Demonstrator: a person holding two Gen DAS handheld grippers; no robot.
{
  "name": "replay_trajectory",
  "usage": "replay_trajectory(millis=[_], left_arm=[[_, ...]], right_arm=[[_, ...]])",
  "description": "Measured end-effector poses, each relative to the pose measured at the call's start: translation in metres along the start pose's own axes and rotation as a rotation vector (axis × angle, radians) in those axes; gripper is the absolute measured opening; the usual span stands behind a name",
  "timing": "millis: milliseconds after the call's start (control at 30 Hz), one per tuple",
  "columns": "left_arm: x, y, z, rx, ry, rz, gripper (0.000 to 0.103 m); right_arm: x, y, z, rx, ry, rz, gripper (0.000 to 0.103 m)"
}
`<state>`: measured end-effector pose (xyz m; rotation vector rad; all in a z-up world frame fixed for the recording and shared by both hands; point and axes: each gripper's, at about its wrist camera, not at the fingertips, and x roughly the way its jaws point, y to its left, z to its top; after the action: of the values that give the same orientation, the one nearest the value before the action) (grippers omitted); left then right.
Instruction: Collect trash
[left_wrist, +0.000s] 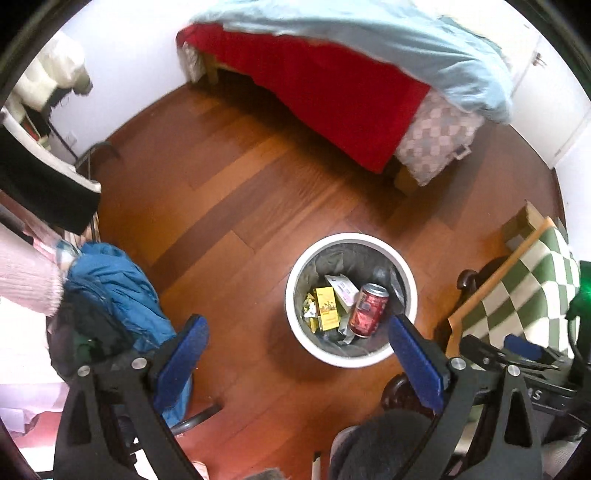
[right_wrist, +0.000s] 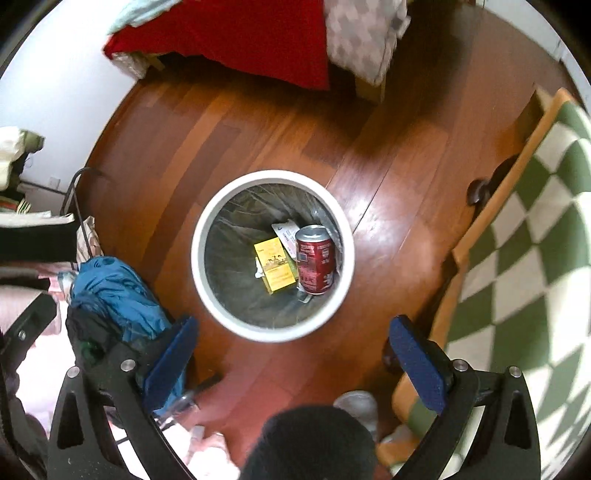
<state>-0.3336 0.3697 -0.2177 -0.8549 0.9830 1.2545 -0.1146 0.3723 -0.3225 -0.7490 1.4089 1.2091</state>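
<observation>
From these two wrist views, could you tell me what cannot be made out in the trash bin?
- Bin floor: both views, covered by the red can, yellow box and white packet.
- Scraps beside the box: left wrist view, too small.
- Can label: blurred.

Red-draped bed (left_wrist: 332, 110), blue jacket (left_wrist: 118, 288), green-checked cushion (right_wrist: 535, 240).

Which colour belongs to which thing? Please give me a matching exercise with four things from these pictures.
Things:
1. drink can
2. small box
3. bin rim
4. jacket

Colours:
a. blue
b. white
c. red
d. yellow

Pairs: 1-c, 2-d, 3-b, 4-a
</observation>
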Motion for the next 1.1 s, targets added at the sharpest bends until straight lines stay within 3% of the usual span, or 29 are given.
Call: replay_trajectory(millis=[233, 600, 867, 1100], left_arm=[[-0.074, -0.018, -0.035, 0.041, -0.064, -0.039, 0.099], [-0.184, -0.028, -0.078, 0.055, -0.170, -0.099, 0.099], [-0.240, -0.027, -0.091, 0.030, -0.200, -0.190, 0.099], [-0.271, -0.030, -0.099, 0.041, -0.225, -0.236, 0.099]], right_arm=[[-0.096, 0.004, -0.053, -0.086, -0.121, -0.003, 0.103], [-0.255, -0.003, -0.137, -0.153, -0.295, 0.115, 0.103], [-0.328, -0.006, -0.177, -0.202, -0.347, 0.225, 0.103], [-0.362, -0.003, -0.189, -0.232, -0.361, 0.296, 0.103]])
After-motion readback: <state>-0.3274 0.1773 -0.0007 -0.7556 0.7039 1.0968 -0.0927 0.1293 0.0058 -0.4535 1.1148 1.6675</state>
